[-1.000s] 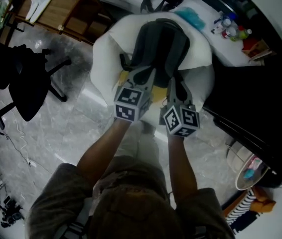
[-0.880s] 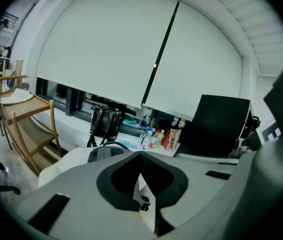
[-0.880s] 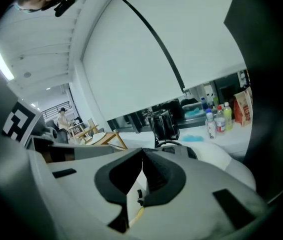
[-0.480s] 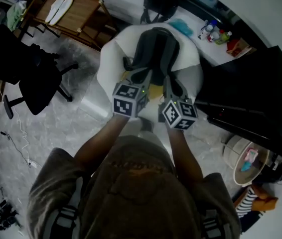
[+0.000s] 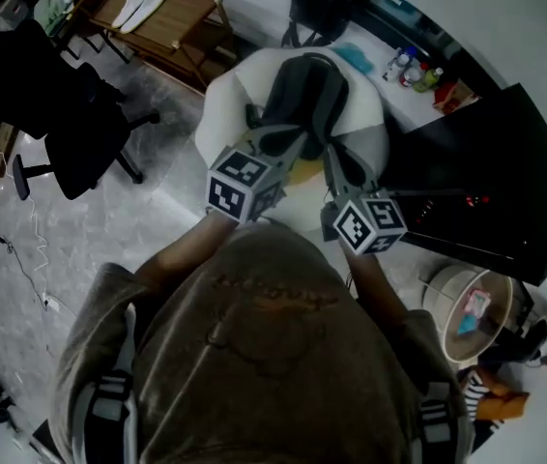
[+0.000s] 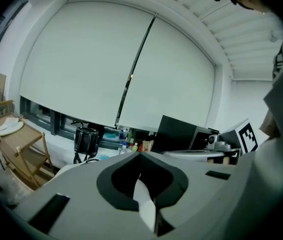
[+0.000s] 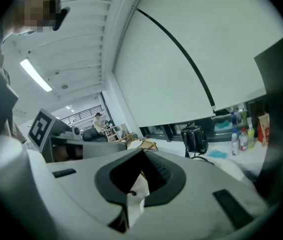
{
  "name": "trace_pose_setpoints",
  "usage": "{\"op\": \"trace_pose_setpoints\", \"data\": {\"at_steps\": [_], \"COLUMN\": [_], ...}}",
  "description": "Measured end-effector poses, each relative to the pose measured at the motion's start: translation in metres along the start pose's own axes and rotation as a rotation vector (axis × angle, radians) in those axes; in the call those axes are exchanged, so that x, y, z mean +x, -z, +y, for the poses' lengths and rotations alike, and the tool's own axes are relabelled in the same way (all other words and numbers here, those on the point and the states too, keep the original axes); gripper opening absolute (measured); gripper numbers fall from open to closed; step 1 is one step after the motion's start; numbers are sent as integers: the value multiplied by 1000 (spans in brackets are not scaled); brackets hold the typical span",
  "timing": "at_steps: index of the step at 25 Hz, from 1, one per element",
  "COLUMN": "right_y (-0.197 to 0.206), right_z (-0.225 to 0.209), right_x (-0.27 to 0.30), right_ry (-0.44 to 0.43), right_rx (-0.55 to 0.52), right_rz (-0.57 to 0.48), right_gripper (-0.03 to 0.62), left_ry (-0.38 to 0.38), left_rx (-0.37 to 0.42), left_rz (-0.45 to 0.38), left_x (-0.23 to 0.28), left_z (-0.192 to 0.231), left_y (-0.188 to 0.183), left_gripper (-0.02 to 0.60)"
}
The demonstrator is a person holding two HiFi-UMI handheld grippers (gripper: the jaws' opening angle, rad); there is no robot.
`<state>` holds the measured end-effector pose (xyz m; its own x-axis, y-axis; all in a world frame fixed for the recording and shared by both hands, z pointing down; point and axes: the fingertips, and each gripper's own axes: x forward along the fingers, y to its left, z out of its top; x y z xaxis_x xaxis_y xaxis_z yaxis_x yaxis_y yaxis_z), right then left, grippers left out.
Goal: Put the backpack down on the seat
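Left gripper (image 5: 283, 145) and right gripper (image 5: 339, 167) have risen and drawn back toward the person since the earlier frame | fingers on both closed, nothing held | backpack (image 5: 304, 90) rests on the white seat (image 5: 230, 95), apparently released | placement looks done; only withdrawal is left.

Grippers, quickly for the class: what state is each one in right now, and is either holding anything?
Left gripper: shut, nothing visible between its jaws.
Right gripper: shut, nothing visible between its jaws.
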<state>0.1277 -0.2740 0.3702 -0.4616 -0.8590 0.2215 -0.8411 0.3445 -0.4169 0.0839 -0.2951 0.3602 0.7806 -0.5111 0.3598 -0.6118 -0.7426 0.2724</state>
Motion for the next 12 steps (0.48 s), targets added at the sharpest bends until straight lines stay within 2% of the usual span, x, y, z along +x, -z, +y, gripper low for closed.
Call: {"op": "trace_pose_setpoints", "data": {"at_steps": [5, 12], "right_y": [-21, -38], "right_z": [16, 30], "right_x": [-24, -42], "right_ry": [-20, -40], "right_rx": [-73, -137], "right_rz": [-51, -110], "right_gripper": [0, 0], "left_ry": [17, 2], "left_rx": [44, 107], "left_rz": [-55, -141], "left_x": [-27, -43], "left_z": [-15, -26], "left_y": [-15, -26], "left_gripper": [0, 0]}}
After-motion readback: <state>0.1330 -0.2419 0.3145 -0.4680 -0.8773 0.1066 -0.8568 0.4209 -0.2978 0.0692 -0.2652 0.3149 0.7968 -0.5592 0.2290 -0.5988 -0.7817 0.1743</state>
